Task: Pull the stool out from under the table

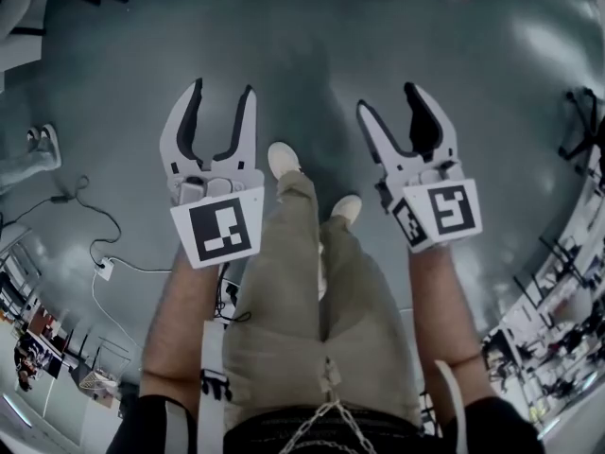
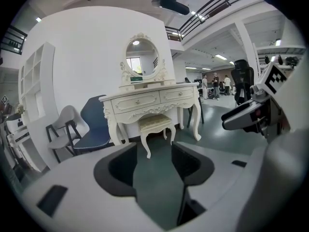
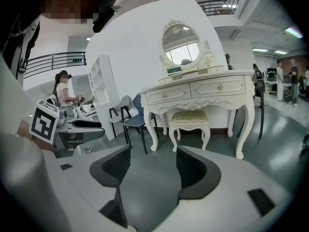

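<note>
Under the table (image 2: 145, 99): the stool (image 2: 155, 123) stands on the floor (image 2: 212, 124), its seat partly tucked between the table's front legs.
At the table's left end: a blue chair (image 2: 96, 124), close by.
Left tool (image 2: 153, 150): jaws wide apart, nothing between them, well short of the stool.
Right tool (image 3: 153, 151): jaws wide apart, empty, equally far off.

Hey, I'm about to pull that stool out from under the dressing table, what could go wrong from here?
The stool is tucked between the legs of the table, so a skewed pull may knock a leg and shake the mirror. The blue chair stands close beside the table and might get bumped. A cable lies on the floor to your left; stepping back could snag it.
</note>
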`<state>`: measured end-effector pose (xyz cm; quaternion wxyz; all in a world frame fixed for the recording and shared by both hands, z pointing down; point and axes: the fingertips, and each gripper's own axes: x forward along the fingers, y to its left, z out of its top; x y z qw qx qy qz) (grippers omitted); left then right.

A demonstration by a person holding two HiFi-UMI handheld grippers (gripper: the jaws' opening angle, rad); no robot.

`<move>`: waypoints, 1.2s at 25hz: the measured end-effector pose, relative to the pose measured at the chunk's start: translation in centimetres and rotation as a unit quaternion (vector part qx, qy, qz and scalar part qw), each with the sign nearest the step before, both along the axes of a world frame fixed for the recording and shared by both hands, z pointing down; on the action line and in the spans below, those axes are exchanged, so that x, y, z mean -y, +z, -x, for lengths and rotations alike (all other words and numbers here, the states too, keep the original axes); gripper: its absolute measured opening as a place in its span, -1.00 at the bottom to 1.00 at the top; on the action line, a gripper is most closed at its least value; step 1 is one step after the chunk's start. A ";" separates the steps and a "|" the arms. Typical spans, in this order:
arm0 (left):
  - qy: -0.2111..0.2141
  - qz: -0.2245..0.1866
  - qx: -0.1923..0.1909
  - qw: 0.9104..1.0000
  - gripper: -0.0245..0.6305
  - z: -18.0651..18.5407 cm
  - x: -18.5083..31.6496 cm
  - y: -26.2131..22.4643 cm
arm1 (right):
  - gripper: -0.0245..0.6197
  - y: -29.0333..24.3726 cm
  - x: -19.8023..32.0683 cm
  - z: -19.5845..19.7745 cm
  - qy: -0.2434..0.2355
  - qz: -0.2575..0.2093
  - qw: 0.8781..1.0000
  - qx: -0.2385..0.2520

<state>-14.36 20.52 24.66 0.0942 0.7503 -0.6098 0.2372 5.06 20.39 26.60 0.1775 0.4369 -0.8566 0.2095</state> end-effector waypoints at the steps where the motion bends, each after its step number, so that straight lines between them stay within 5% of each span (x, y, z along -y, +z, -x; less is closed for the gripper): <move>1: 0.004 0.001 -0.001 1.000 -0.29 0.4 0.3 -0.1 | -0.08 -0.2 0.3 0.3 0.004 0.000 1.000 0.000; 12: -0.001 0.014 -0.009 1.000 -0.27 3.4 2.2 0.7 | -0.08 -1.0 2.9 2.3 0.020 -0.016 1.000 0.005; 30: 0.019 0.026 -0.021 0.999 -0.25 -0.5 8.3 1.7 | -0.08 0.4 8.7 -1.2 0.024 -0.006 1.000 -0.012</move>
